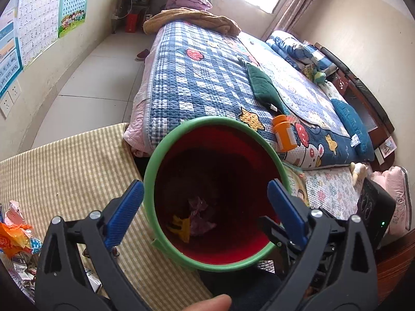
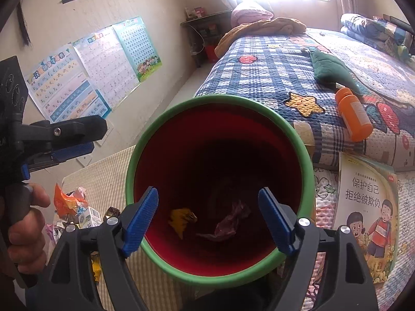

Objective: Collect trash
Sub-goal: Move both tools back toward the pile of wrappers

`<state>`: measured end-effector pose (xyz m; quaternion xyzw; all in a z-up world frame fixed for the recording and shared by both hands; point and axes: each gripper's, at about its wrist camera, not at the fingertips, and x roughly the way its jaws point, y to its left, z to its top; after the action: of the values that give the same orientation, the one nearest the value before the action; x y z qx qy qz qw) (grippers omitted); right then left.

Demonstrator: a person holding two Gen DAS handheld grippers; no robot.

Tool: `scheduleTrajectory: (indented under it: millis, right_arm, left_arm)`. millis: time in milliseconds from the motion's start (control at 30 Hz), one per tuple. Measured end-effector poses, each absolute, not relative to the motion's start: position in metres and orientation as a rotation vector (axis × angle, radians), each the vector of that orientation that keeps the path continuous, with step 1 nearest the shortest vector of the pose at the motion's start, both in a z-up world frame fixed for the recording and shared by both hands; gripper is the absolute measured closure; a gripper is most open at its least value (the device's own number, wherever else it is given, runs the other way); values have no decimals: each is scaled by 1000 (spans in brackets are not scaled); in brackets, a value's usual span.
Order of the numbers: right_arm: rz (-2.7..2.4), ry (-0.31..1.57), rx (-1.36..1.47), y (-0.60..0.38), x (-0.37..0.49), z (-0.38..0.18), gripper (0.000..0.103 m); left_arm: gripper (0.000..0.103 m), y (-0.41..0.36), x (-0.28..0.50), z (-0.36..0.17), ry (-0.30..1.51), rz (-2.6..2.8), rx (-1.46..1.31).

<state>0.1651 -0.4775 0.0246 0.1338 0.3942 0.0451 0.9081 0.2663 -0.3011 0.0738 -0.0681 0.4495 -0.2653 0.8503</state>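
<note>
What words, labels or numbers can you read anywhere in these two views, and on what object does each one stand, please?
"保护自己 拒绝被欺负": cover of the children's book beside the bed.
"a o e i u ü", "en in un ün", "ang eng ing ong": pinyin poster on the wall; its title is too distorted to read.
Character chart posters: too small.
Orange bottle label: blurred.
Wrappers on the mat: unreadable.

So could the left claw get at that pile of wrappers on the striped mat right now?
Probably yes. The left claw is open and empty over the bin, and the wrappers lie uncovered on the striped mat off to its side, with nothing between them.
</note>
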Motion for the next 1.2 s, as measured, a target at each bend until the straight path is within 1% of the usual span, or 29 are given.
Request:
scheduleTrajectory:
  millis: [33, 67, 200, 600, 933, 1200]
  right_arm:
    - [87, 808, 271, -476, 162, 28, 17]
    - [84, 802, 269, -476, 160, 31, 14]
    - [90, 784, 266, -463, 144, 47, 11]
    - [183, 764, 190, -374, 104, 74, 10]
    - [267, 831, 102, -292, 100, 58, 10]
    - [317, 903, 66, -244, 108, 40, 10]
  left_arm:
    - [5, -297, 265, 77, 935, -549, -145]
    - [5, -291, 261, 83, 924, -541, -143]
    - [5, -264, 239, 98, 888, -503, -121]
    - [5, -146, 153, 110, 862, -349, -79]
    - [5, -34, 104, 94, 882, -191, -182]
    - [5, 29, 92, 61, 942, -99, -303]
